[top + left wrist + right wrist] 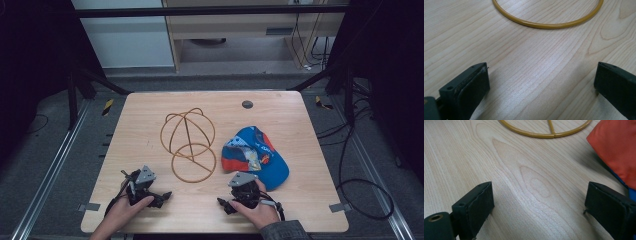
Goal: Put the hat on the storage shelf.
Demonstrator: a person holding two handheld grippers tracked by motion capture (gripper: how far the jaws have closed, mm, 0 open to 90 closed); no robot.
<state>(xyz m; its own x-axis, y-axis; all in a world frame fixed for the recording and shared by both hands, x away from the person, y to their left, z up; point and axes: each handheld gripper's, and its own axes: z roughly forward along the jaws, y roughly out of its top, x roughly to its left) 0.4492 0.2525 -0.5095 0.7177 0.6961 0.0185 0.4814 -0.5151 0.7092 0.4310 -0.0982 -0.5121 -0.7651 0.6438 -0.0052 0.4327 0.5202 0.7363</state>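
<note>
A gold wire frame (188, 145), two hoops joined by thin rods, lies in the middle of the wooden table (280, 115). To its right sits a blue cap (257, 155) with an orange-red brim. My left gripper (150, 187) rests near the front edge, left of the frame, open over bare wood (541, 85), with the frame's hoop (549, 25) ahead of it. My right gripper (238, 193) sits just in front of the cap, open and holding nothing (539, 205). The hoop (536, 135) is ahead of it and the cap's orange-red cloth (616, 150) is at its right.
A small dark round grommet (247, 104) is set in the table near the far edge. Metal rails run along both sides of the table, and cables (360, 190) lie on the floor at the right. A person's hands hold both grippers at the front edge.
</note>
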